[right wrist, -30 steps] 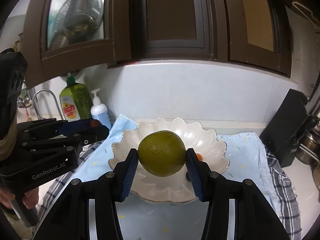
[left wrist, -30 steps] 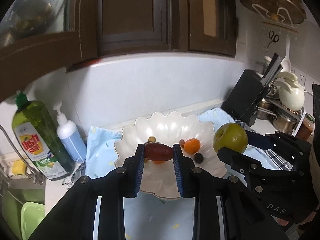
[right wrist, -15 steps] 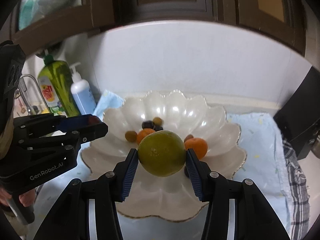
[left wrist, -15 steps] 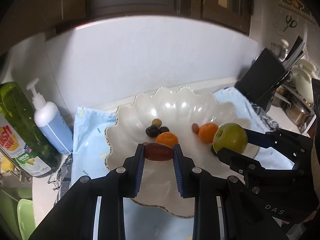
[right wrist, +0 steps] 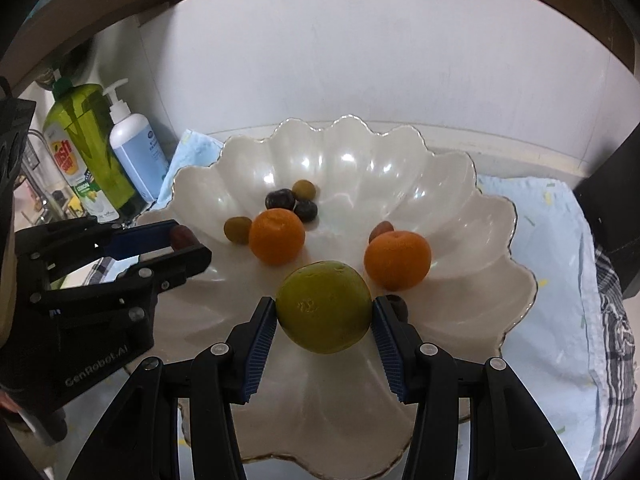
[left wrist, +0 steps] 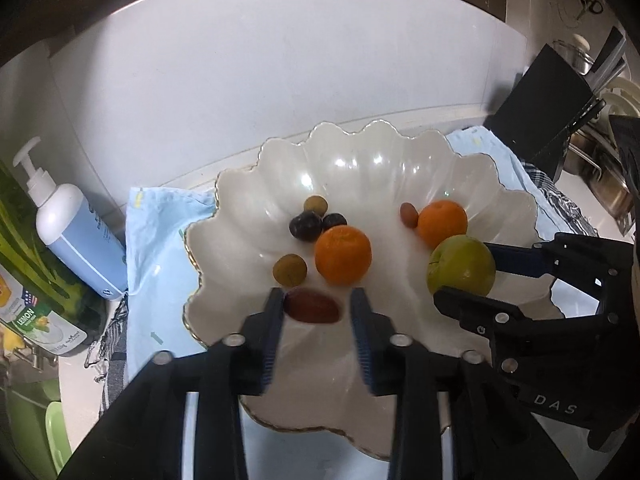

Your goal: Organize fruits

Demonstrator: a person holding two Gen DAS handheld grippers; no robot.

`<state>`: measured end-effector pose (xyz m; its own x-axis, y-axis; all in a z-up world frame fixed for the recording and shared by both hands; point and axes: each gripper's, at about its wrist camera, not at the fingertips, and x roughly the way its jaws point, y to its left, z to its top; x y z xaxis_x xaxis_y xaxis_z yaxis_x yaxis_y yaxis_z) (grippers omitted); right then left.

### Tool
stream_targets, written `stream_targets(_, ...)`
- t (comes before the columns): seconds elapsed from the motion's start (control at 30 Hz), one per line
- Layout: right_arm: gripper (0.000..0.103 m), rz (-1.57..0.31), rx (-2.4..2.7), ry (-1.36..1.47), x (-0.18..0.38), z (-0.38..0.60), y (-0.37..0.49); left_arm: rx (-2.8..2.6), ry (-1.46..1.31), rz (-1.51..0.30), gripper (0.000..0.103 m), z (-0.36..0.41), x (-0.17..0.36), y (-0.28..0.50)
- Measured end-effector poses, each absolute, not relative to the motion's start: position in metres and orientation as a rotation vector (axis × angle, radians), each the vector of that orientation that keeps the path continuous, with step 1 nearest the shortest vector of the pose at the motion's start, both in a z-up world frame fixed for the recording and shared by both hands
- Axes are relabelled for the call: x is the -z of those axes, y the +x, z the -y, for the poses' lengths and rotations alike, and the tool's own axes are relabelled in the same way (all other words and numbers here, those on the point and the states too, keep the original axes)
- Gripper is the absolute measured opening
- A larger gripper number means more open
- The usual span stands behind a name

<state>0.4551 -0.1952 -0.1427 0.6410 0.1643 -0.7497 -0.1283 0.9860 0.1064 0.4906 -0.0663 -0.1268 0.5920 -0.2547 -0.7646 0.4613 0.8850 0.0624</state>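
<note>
Left gripper over near-left part of the scalloped pearl-white bowl with gilt rim; jaws spread, gap visible between right pad and the dark red oblong date-like fruit, which touches or nearly touches the left pad. Can't tell if the fruit rests on the bowl floor or hangs against that pad. Right gripper pinches the round yellow-green citrus-like fruit between both blue ribbed pads, held over the bowl's near-centre. Already in the bowl: near orange mandarin just ahead of the left jaws, second orange mandarin further right with a small brown-red oval fruit touching its left side, two dark purple round fruits beside each other, one olive-green small fruit behind them, another olive-brown small fruit just left of the near mandarin. In the right wrist view a dark small fruit is half hidden behind the right pad. Bowl sits on a light blue speckled cloth, over a checked grey towel. Left of the bowl: white-and-blue pump bottle and green dish-soap bottle, near the cloth edge. Black knife block at far right, steel pots behind it. The two grippers are close over the bowl, apart.
</note>
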Motion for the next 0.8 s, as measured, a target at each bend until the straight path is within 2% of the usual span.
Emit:
stream_targets(0.17, 0.053, -0.86, -0.145, 0.031, 0.142, 0.196, 0.453, 0.385, 0.283, -0.799, 0.057, 0.062, 0.119, 0.484)
stream_targets(0.23, 0.063, -0.841, -0.124, 0.014, 0.137, 0.196, 0.45, 0.367, 0.28, -0.783, 0.061, 0.058, 0.114, 0.482)
stream_targets(0.3, 0.063, -0.823, -0.096, 0.004, 0.132, 0.197, 0.446, 0.343, 0.271, -0.773, 0.068, 0.054, 0.109, 0.479)
stream_targets(0.47, 0.063, -0.784, -0.065, 0.018, 0.117, 0.199, 0.429, 0.311, 0.227, -0.761, 0.074, 0.042, 0.096, 0.464)
stream_targets(0.53, 0.072, -0.758, -0.046, 0.021, 0.11, 0.199, 0.418, 0.305, 0.208, -0.748, 0.078, 0.037, 0.09, 0.455)
stream_targets(0.6, 0.075, -0.719, -0.028, 0.028, 0.1, 0.198, 0.404, 0.296, 0.194, -0.73, 0.081, 0.033, 0.083, 0.444)
stream_targets(0.8, 0.08, -0.626, 0.008, 0.038, 0.073, 0.193, 0.362, 0.277, 0.17, -0.653, 0.094, 0.022, 0.059, 0.407)
